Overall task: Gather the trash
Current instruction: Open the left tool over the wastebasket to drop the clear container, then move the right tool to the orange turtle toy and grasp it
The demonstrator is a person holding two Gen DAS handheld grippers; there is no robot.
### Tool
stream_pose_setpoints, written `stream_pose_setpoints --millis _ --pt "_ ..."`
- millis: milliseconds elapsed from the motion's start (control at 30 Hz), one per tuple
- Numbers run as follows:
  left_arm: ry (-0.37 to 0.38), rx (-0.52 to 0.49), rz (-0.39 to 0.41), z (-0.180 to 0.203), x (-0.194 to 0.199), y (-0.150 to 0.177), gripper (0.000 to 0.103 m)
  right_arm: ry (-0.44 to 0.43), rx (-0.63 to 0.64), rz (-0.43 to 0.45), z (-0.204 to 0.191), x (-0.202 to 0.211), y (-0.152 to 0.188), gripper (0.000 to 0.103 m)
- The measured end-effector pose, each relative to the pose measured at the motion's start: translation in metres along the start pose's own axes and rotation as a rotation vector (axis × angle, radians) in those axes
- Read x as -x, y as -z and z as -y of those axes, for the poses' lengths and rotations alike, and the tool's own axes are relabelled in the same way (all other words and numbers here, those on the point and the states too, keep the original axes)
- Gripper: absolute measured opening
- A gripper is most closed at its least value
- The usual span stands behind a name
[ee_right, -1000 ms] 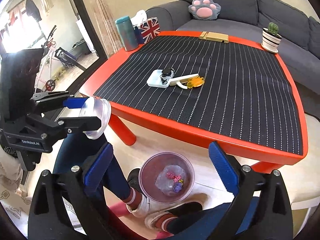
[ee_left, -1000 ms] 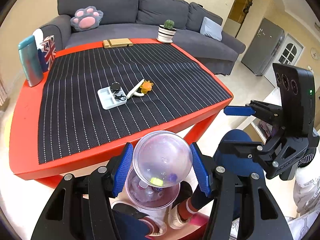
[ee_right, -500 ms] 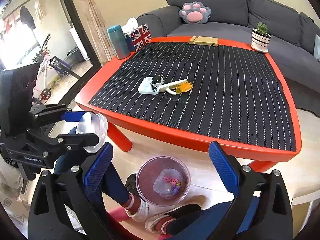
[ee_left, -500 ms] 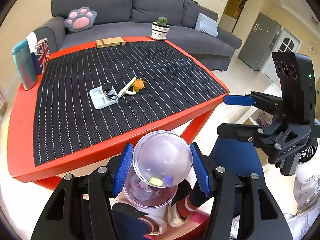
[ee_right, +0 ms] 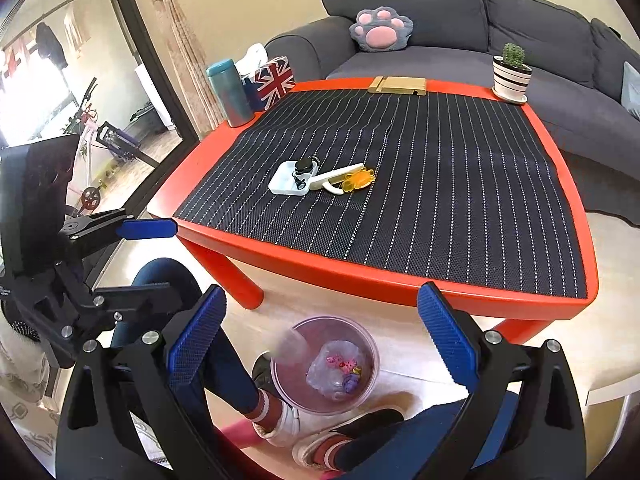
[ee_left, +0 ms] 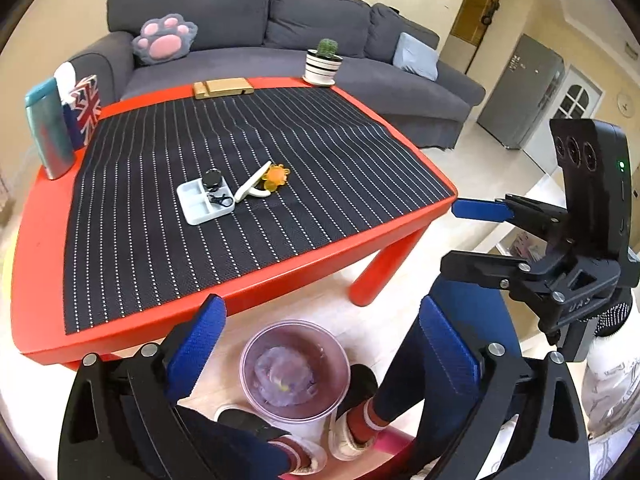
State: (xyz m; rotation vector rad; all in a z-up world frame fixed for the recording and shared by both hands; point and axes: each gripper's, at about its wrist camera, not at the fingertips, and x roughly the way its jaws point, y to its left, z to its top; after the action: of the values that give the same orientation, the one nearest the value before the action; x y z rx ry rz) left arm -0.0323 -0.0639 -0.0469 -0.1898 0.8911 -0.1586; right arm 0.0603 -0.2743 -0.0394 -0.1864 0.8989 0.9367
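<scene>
A translucent purple bin (ee_left: 295, 370) stands on the floor between the person's feet, below the red table's front edge; it also shows in the right wrist view (ee_right: 325, 365). Clear plastic pieces (ee_right: 338, 370) and small colourful bits lie inside it. A clear dome lid (ee_right: 294, 349), blurred, is at the bin's left rim. My left gripper (ee_left: 320, 352) is open and empty above the bin. My right gripper (ee_right: 320, 340) is open and empty above it too. On the table lie a white tray (ee_left: 204, 202), a white strip (ee_left: 252, 186) and an orange toy (ee_left: 276, 174).
The red table (ee_left: 248, 288) carries a black striped mat (ee_left: 224, 160), a teal bottle (ee_left: 48, 136), a flag tissue box (ee_left: 86, 110), a wooden stand (ee_left: 222, 88) and a potted cactus (ee_left: 324, 62). A grey sofa (ee_left: 280, 40) stands behind. A red table leg (ee_left: 380, 276) is near the bin.
My left gripper has opened and let go of the clear dome lid, which has dropped to the bin. The right gripper stayed open.
</scene>
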Motion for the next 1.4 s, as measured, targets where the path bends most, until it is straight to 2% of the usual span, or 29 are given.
stream_pose_setpoints --millis 800,1067,1400 --pt "-0.024 0.048 0.042 -0.017 0.010 -0.008 0.095 0.003 0.023 0.002 -0.006 -0.004 -0.013 0.096" --pt "-0.039 0.071 0.072 -0.033 0.016 -0.023 0.095 0.024 0.051 -0.007 0.000 -0.013 -0.035 0.096" --pt "-0.068 0.089 0.092 -0.052 0.015 -0.040 0.095 0.039 0.162 -0.048 0.007 -0.040 -0.070 0.096"
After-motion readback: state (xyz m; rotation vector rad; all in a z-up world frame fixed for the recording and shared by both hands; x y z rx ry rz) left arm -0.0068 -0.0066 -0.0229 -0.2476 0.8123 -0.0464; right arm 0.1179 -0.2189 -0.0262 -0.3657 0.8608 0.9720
